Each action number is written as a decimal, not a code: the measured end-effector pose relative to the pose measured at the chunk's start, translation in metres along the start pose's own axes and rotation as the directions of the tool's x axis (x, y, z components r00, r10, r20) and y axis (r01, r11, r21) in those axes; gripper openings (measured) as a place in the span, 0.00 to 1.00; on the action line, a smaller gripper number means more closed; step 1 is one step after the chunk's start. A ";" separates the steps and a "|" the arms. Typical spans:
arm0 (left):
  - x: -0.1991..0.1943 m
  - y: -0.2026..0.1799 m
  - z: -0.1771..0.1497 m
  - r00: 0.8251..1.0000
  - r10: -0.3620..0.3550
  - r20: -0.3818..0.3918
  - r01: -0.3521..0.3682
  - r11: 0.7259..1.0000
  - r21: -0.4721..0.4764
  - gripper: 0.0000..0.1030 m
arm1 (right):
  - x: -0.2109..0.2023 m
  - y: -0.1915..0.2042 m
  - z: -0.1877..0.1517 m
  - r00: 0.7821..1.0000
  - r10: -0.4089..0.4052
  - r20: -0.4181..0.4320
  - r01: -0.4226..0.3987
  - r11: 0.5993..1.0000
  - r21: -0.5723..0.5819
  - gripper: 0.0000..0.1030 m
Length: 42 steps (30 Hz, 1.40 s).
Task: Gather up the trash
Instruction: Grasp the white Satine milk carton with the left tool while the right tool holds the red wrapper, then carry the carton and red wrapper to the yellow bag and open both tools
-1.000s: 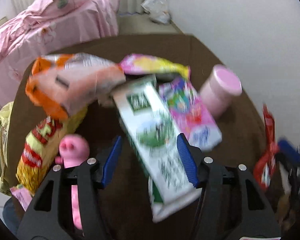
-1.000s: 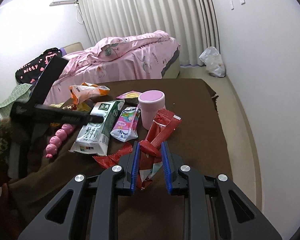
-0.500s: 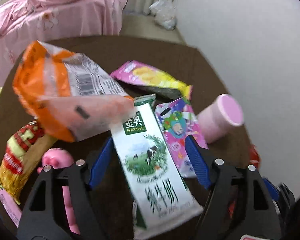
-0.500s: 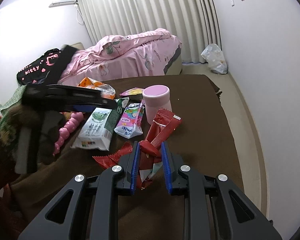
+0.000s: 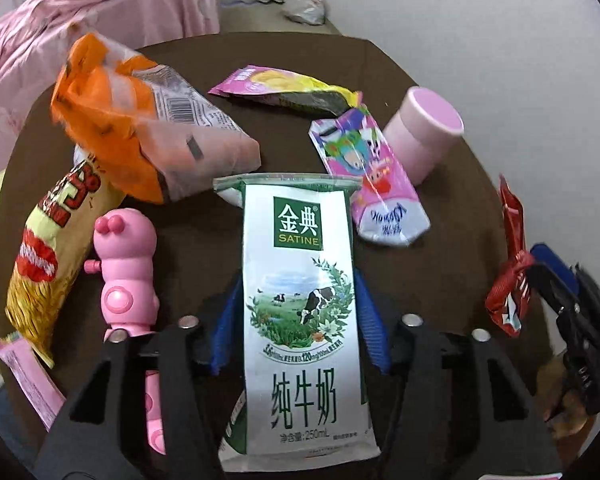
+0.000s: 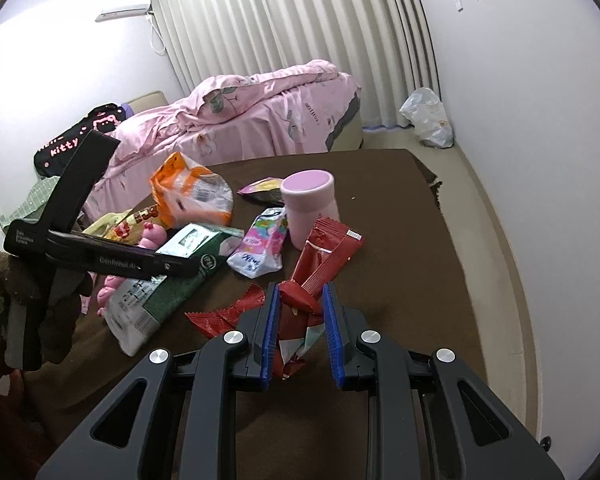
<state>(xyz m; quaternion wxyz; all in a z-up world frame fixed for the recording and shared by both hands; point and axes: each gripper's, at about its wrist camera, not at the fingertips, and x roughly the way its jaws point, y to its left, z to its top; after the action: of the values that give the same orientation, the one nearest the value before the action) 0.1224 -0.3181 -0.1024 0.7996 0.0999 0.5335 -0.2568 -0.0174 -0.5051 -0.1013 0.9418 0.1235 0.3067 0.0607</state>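
A white and green Satine milk carton (image 5: pixel 300 304) lies flat on the brown table between the blue pads of my left gripper (image 5: pixel 298 320), which are closed against its sides. The carton also shows in the right wrist view (image 6: pixel 160 280), under the left gripper's black body. My right gripper (image 6: pixel 298 320) is shut on red wrappers (image 6: pixel 320 264) and holds them just above the table; they show at the right of the left wrist view (image 5: pixel 510 280).
On the brown table (image 6: pixel 380 184) lie an orange bag (image 5: pixel 140 128), a yellow snack bag (image 5: pixel 48 248), a pink toy (image 5: pixel 124 272), a pink drink pouch (image 5: pixel 372 184), a pink cup (image 5: pixel 424 132) and a pink-yellow wrapper (image 5: pixel 284 88). A pink bed (image 6: pixel 260 112) stands behind.
My left gripper has moved forward over the milk carton and its pads have closed in against the carton's sides. The right gripper still holds the red wrappers in the same place.
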 end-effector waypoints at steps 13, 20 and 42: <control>-0.017 -0.002 0.021 0.994 -0.040 0.099 0.044 0.999 -0.032 0.56 | -0.004 0.008 -0.007 1.000 -0.003 -0.011 0.002 1.000 -0.027 0.21; -0.085 -0.015 -0.010 0.956 -0.059 0.288 0.049 0.998 0.040 0.55 | -0.004 0.014 -0.005 1.000 0.026 0.003 -0.026 0.999 -0.025 0.21; -0.219 0.081 -0.054 0.777 0.113 0.620 -0.005 0.985 -0.174 0.53 | -0.026 0.091 0.074 0.979 0.148 0.137 -0.114 0.966 -0.233 0.21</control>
<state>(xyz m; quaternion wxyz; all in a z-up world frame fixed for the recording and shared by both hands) 0.0555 -0.1597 0.0641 0.9446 -0.0396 0.2527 -0.2057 0.0017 -0.4367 -0.0045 0.9644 0.0410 0.2158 0.1474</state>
